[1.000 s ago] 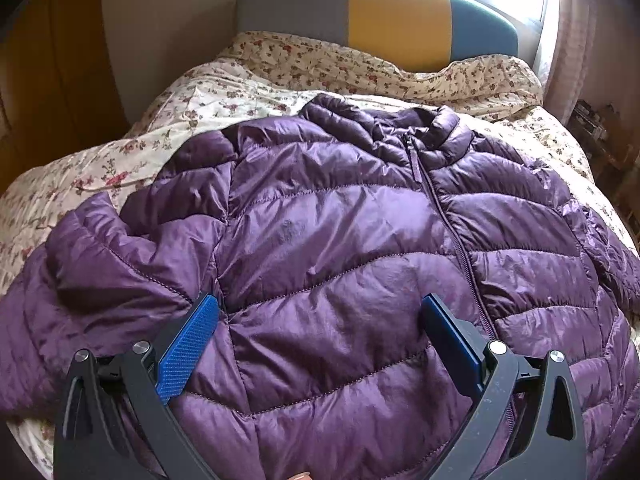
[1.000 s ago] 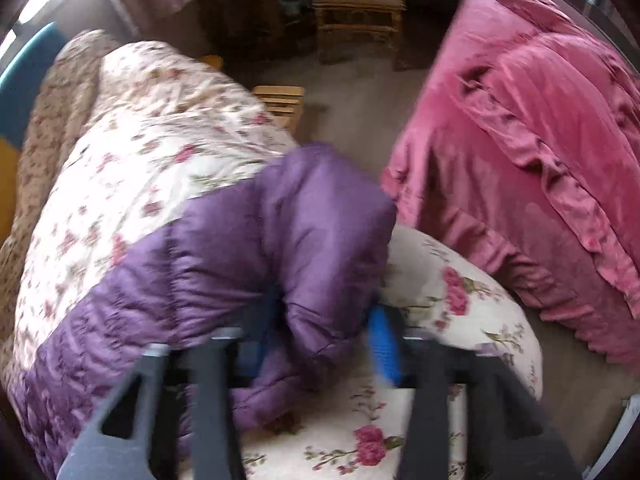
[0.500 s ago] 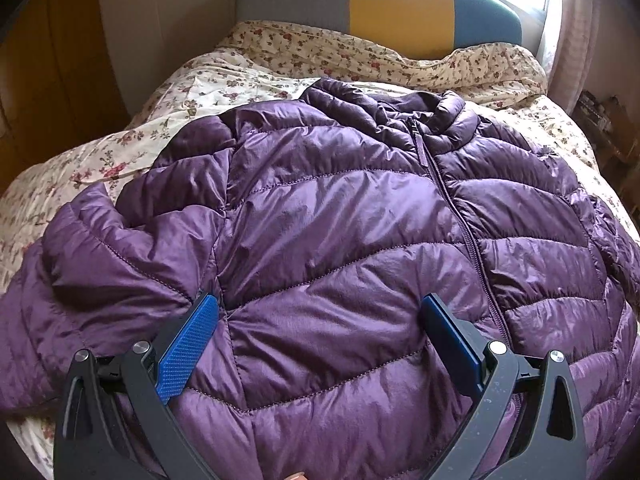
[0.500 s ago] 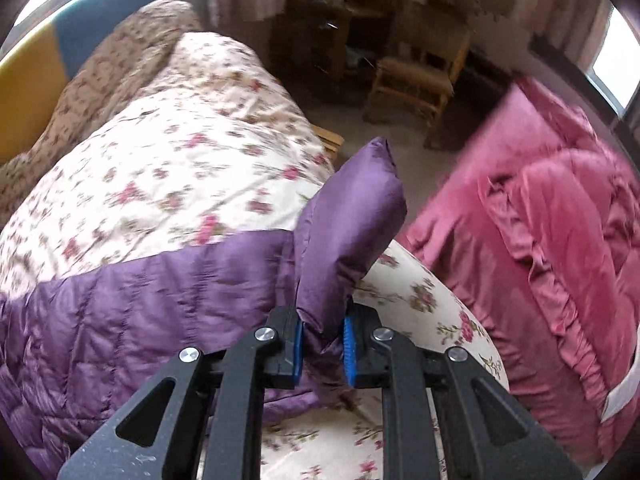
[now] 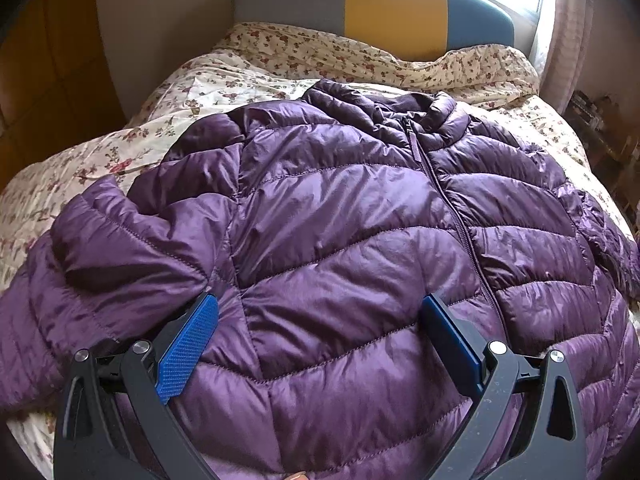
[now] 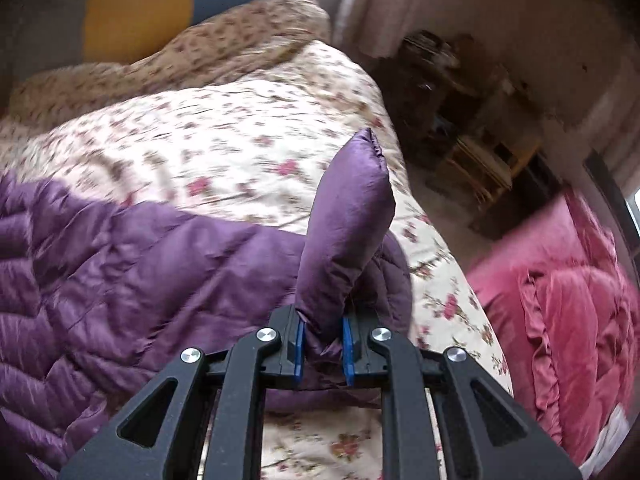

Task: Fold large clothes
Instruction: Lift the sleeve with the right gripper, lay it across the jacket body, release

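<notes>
A purple quilted puffer jacket (image 5: 344,232) lies front up and zipped on a floral bedspread (image 5: 192,92), collar toward the headboard. My left gripper (image 5: 318,336) is open, its blue pads spread wide over the jacket's lower front. In the right wrist view my right gripper (image 6: 323,344) is shut on the cuff end of the jacket's sleeve (image 6: 348,232), which stands up from the pads. The rest of the jacket (image 6: 120,280) spreads to the left of it.
A grey, yellow and blue headboard (image 5: 392,12) stands at the bed's far end under a bright window. A pink ruffled cover (image 6: 568,300) lies right of the bed. Wooden furniture (image 6: 480,168) stands on the floor beyond. A wooden wardrobe (image 5: 48,60) is at left.
My right gripper closed on the sleeve end and lifted it, swinging toward the headboard side. The left gripper stayed open and barely moved.
</notes>
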